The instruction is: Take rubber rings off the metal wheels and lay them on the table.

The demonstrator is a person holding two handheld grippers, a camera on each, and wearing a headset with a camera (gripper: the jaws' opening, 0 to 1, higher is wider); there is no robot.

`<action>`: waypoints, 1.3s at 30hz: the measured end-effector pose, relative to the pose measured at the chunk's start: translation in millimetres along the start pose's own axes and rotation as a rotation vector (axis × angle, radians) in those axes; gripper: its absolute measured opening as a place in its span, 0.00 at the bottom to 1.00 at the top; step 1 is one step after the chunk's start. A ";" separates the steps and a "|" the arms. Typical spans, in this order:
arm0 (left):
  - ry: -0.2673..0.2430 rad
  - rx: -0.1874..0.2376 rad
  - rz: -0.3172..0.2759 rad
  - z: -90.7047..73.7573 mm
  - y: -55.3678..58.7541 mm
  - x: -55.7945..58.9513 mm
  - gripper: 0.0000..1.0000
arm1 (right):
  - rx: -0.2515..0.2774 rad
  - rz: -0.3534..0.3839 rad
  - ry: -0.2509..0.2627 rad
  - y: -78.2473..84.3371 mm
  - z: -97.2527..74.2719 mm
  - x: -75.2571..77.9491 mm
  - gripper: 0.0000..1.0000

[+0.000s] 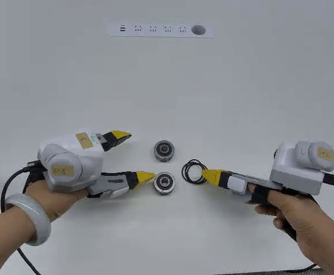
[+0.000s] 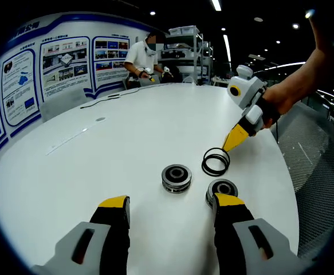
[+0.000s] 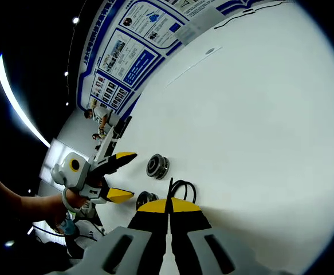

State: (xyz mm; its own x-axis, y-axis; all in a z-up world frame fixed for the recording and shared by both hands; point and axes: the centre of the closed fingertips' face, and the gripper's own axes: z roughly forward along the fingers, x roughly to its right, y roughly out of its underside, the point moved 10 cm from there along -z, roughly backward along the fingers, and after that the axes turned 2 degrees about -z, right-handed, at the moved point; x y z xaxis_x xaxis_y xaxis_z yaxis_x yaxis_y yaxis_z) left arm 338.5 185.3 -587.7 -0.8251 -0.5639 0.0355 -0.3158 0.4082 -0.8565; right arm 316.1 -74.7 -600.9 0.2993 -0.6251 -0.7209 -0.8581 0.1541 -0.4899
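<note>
Your left gripper (image 1: 138, 156), lower left, jaws spread, tip beside the nearer grey metal wheel (image 1: 164, 183); your right gripper (image 1: 208, 174), jaws pressed together, seemingly touches black rubber rings (image 1: 193, 171), centre.

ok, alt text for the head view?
Two hand-held grippers face each other over a white table: the open left gripper beside two metal wheels, the shut right gripper pointing at black rubber rings lying beside them.
</note>
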 end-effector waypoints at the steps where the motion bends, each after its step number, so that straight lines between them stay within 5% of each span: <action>1: 0.001 0.002 -0.004 0.0 0.0 0.0 0.60 | -0.001 -0.008 0.008 0.1 0.1 0.2 0.02; 12: 0.000 0.002 -0.009 -1.4 0.8 -1.1 0.60 | -0.029 -0.101 0.060 1.4 0.5 5.2 0.02; 24: 0.015 0.013 -0.014 -5.8 2.6 0.6 0.60 | -0.032 -0.242 0.076 -1.2 -2.0 1.6 0.14; 39: 0.048 0.074 -0.060 -24.5 4.3 4.1 0.68 | -0.008 -0.495 0.050 -2.1 -14.0 -14.6 0.48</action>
State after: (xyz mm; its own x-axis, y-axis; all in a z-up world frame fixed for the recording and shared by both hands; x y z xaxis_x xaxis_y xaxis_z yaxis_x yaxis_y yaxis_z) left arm 322.3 202.3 -578.6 -0.8278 -0.5500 0.1105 -0.3308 0.3195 -0.8880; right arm 307.7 -76.6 -582.5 0.6515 -0.6575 -0.3785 -0.6213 -0.1761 -0.7635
